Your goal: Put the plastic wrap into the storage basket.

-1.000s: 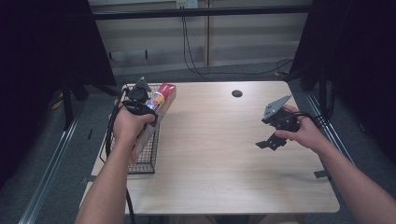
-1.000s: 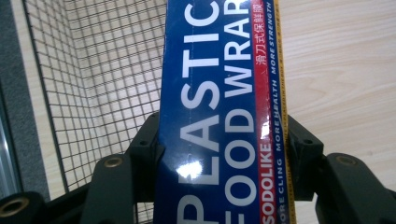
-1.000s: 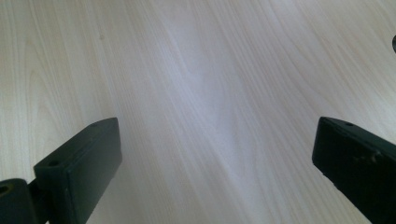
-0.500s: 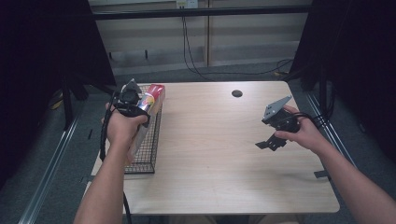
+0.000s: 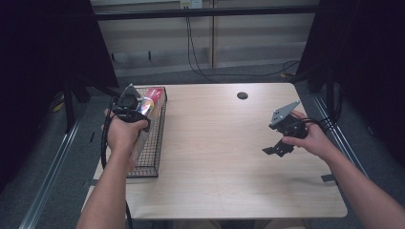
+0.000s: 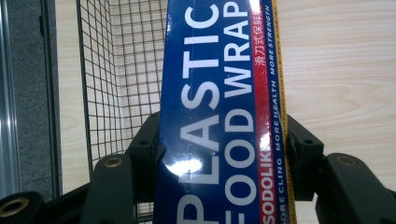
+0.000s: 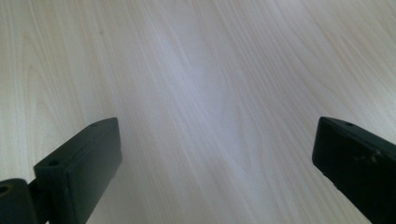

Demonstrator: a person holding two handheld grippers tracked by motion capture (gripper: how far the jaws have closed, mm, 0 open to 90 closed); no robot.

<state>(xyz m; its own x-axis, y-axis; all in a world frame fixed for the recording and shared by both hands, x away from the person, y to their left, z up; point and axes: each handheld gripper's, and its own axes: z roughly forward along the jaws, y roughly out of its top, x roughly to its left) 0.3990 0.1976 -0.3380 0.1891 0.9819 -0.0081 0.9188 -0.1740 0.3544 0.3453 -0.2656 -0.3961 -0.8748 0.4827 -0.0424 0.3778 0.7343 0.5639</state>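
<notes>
We have the box of plastic wrap (image 6: 219,116) clamped between the jaws of the left gripper (image 6: 219,158), one jaw pressed on each long side, box running lengthwise away from the camera. In the high view the box (image 5: 147,106) sits at the far end of the wire basket (image 5: 155,157), which stands along the table's (image 5: 215,157) left edge; whether the box is lifted or resting on the mesh, we can't tell, as the hand covers most of it. In the left gripper view, basket mesh (image 6: 121,70) shows to one side of the box and bare tabletop to the other, so we read it as straddling the basket's wall. Our take: the step in hand is carrying the box at the basket, either lifting it out or setting it in; the direction isn't readable from here. Next move needs the box kept level and clear of the wire rim, with grip held firm since the carton is glossy. Right gripper (image 5: 282,143) hovers over bare wood well to the right, jaws wide apart, holding nothing (image 7: 219,154).
</notes>
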